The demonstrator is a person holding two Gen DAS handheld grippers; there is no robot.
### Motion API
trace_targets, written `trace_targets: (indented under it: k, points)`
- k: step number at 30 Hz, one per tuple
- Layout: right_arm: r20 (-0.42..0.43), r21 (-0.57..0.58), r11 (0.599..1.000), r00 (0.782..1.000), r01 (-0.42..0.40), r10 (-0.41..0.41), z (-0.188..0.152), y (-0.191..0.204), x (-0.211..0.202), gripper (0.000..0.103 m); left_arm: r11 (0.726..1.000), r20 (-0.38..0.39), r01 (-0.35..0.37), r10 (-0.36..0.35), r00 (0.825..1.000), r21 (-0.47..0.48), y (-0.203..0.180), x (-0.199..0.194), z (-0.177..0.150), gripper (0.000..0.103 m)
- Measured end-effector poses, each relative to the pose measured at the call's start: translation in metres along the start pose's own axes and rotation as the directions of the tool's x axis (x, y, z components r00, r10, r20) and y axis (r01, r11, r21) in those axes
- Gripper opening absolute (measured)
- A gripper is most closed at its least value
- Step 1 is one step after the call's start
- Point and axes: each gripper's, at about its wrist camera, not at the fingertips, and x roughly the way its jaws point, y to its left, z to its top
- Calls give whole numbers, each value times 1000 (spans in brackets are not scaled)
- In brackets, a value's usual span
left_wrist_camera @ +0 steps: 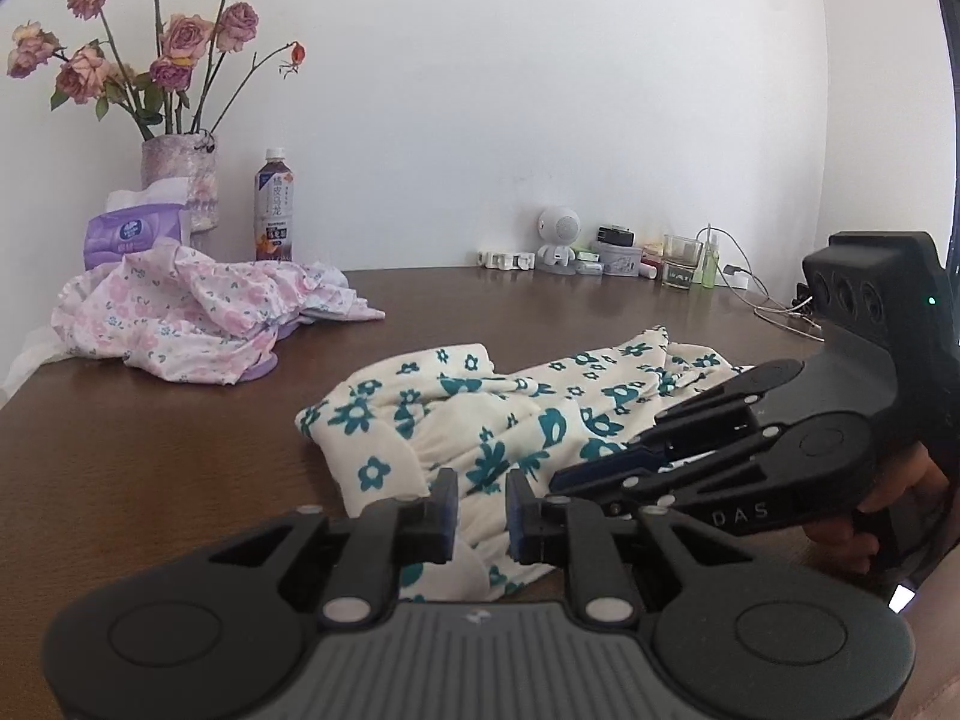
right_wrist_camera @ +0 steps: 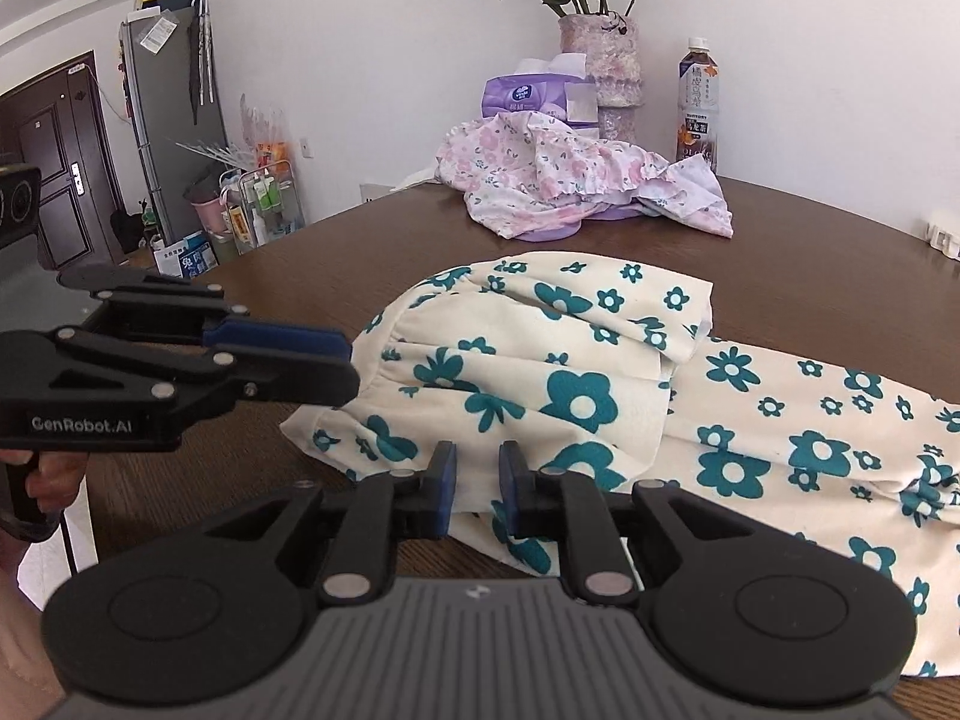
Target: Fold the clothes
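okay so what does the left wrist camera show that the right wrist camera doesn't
Only the left wrist view shows the small white robot figure, the glass and cables by the wall. Only the right wrist view shows the grey fridge, the dark door and the floor clutter. Both show the cream garment with teal flowers, the pink floral garment, the vase, the bottle and the brown table.

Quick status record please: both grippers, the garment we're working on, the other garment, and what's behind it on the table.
left gripper: open, fingers either side of the cloth edge
right gripper: open, at the near edge
teal-flowered garment: cream, partly folded, lying on the table
pink floral garment: crumpled heap, far side
behind heap: tissue pack, vase of roses, drink bottle
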Motion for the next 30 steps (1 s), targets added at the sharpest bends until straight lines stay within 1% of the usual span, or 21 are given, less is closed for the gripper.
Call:
trace_targets:
  k: [3,6,7,9,12,14,15,20,22,24,25,26,27,28,29,30]
  points:
    - [3,0,1000,1000,1,-1,0,1,0,15,999,-25,-24,25,999,31,-5,12,4,16]
    - [5,2,1000,1000,0,0,0,1,0,15,998,-76,-57,60,995,34,-6,26,-1,15]
    - [7,4,1000,1000,-1,1,0,0,-2,15,998,-79,-57,59,995,27,-4,27,-2,15]
    - [31,14,1000,1000,-7,7,2,-1,-8,15,998,-81,-56,58,995,21,-3,28,-3,14]
    - [103,22,999,994,-34,31,9,-3,-24,15,998,-81,-56,57,995,18,-2,28,-5,14]
    - [112,12,1000,993,-25,24,16,-3,-25,15,998,-79,-54,55,995,11,-1,27,-5,14]
    - [108,5,1000,994,-14,13,20,-3,-22,15,999,-79,-53,53,995,7,-1,27,-5,14]
    - [79,-54,999,997,-7,11,43,-1,6,15,998,-79,-55,55,995,1,0,27,-3,14]
    - [52,-74,997,999,-7,10,49,0,20,15,999,-61,-50,50,997,-4,-1,20,0,15]
    - [6,-59,998,1000,-28,28,47,-2,34,15,999,-5,-51,51,999,-11,0,7,7,15]
    - [-16,-52,998,999,-38,37,45,-2,41,14,998,21,-57,58,998,-16,1,2,11,17]
    - [-29,-42,998,999,-46,45,42,-3,46,14,996,32,-82,83,996,-30,4,0,14,26]
    - [-30,-36,998,998,-50,49,39,-4,49,14,992,26,-117,118,993,-51,9,3,17,30]
    - [-24,-33,998,998,-51,51,38,-4,50,14,986,7,-147,148,989,-77,15,8,19,31]
    - [-23,-32,998,998,-53,52,37,-4,49,14,980,-18,-167,166,986,-109,22,15,20,30]
    - [-21,-31,998,998,-54,53,37,-4,49,14,975,-38,-162,158,987,-149,28,19,19,30]
